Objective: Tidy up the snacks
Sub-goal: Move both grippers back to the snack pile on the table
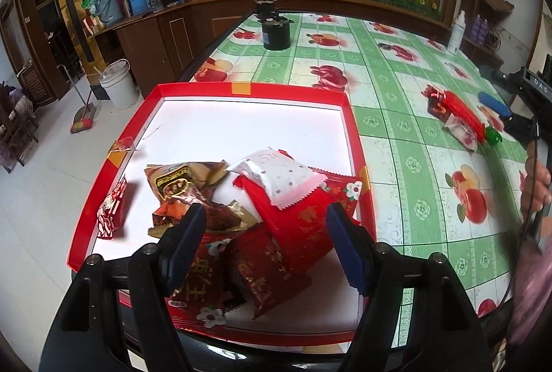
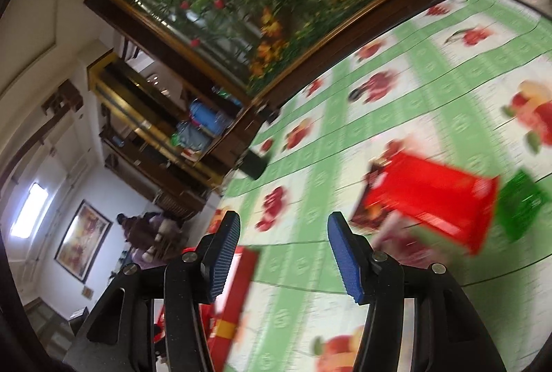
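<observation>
Left wrist view looks down into a red tray [image 1: 253,88] with a white floor, sitting at the near edge of a table under a green fruit-print tablecloth [image 1: 390,85]. Most of the snacks are already heaped in the tray's near half: brown and gold packets, a white and pink sachet [image 1: 281,178], several red wrappers. The left gripper [image 1: 265,220] hovers over that heap with its jaws parted and nothing pinched between the pads; the red wrappers merely show through the gap below.

What remains lies out on the cloth, well apart from the tray, off to its right: a small cluster led by a long red packet [image 1: 462,111], with a pale sachet and a green candy [image 1: 494,136] touching it at one end and a darker wrapper at the other. In the left view the right gripper's blue pad [image 1: 495,105] sits just beside that cluster, so the right hand is plainly the nearer one.

From the right wrist, badly blurred, the right gripper [image 2: 283,230] is loose and empty, jaws apart over bare cloth. The red packet [image 2: 431,196] lies ahead and to the right of the fingers, its long axis running roughly across the view, slanting down to the right. I'd judge the next move needs that hand swung rightward and turned so the jaws close across the packet's narrow width.
</observation>
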